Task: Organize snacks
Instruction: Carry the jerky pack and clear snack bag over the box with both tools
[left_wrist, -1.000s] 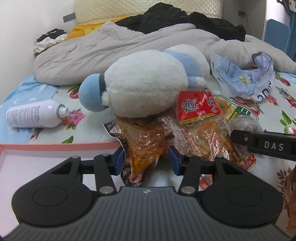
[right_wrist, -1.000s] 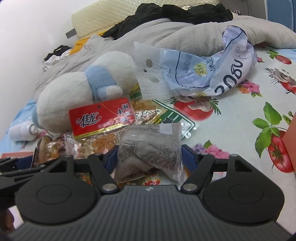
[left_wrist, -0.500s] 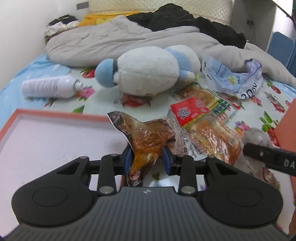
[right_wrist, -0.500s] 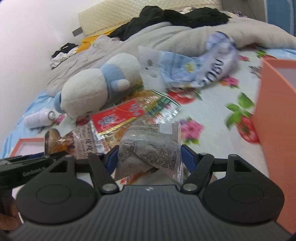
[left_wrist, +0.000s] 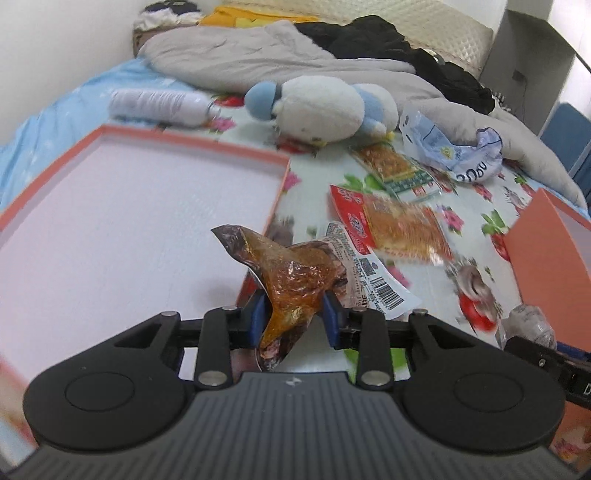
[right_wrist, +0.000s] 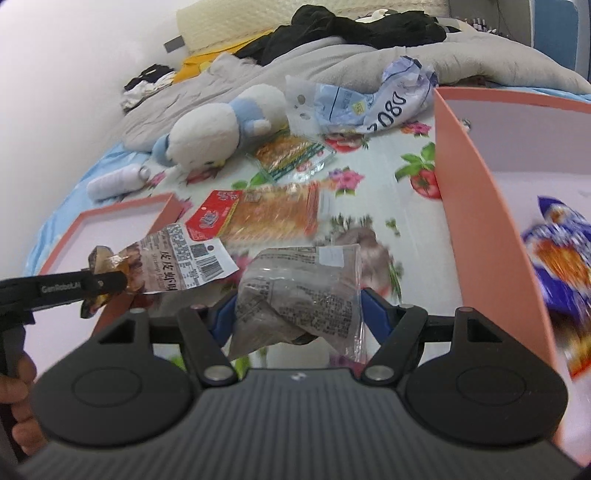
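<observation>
Both hands have lifted their packets off the snack pile and carried them outward, so the pile and the plush toy (left_wrist: 317, 107) now sit further up the frame in both views. The left gripper (left_wrist: 293, 317) is clamped on a crinkled amber snack packet (left_wrist: 295, 277), its blue pads pinching the narrow waist of the bag; its jaws narrowed onto the packet within the last second. That packet hangs at the lower middle of the left view, right over the near edge of the shallow orange tray (left_wrist: 192, 142), whose pale flat floor fills the left half of the frame and shows nothing in it.

The right gripper (right_wrist: 295, 314) stands wider, closed on a puffy clear-and-grey packet (right_wrist: 303, 291) with small printed text, held across its broad middle. It sits at lower centre of the right view, just left of the tall wall of the orange box (right_wrist: 476, 206), where a shiny purple packet (right_wrist: 561, 254) already lies.

Judging by this, each hand is sorting 1 snack into its own container, left to tray, right to box. Soft film bags deform, so gripping mid-body keeps them from slipping. On the flowered sheet, 2 flat packets remain: a red-headed one (right_wrist: 258, 214) and a green-striped one (right_wrist: 291, 153).
</observation>
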